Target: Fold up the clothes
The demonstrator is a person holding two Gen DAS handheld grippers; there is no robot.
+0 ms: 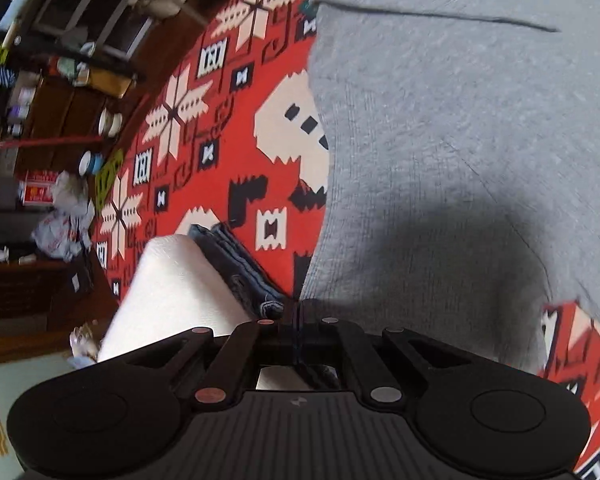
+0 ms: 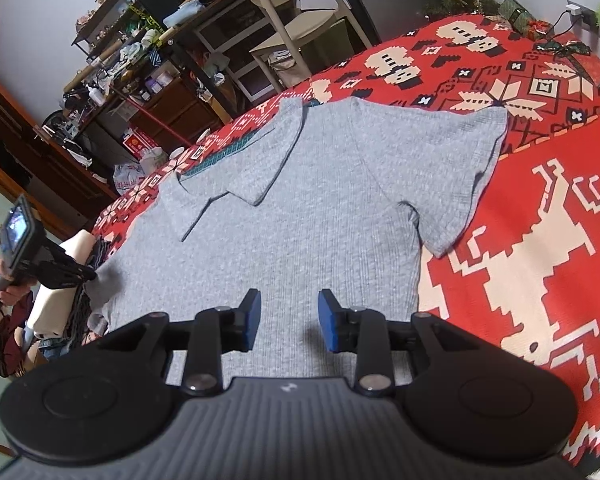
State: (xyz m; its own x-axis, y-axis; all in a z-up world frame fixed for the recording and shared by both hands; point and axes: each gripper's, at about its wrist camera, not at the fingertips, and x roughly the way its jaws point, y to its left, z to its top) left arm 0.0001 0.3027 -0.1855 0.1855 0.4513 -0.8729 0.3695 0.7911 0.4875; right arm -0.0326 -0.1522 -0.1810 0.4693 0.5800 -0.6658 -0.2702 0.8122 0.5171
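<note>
No words, brand names or numbers can be read in either view. A red and white box [image 1: 39,188] on the cluttered floor beside the bed carries printed characters, but they are too blurred to make out; the same box [image 2: 140,143] shows in the right wrist view, equally unreadable. Each gripper body bears a small pale logo mark [image 1: 296,402] [image 2: 287,389], a shape without letters. The red blanket [image 2: 540,280] shows only woven patterns.

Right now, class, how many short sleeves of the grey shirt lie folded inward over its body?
1. The left sleeve lies folded over the grey shirt; the right sleeve is spread flat on the red blanket.
</note>
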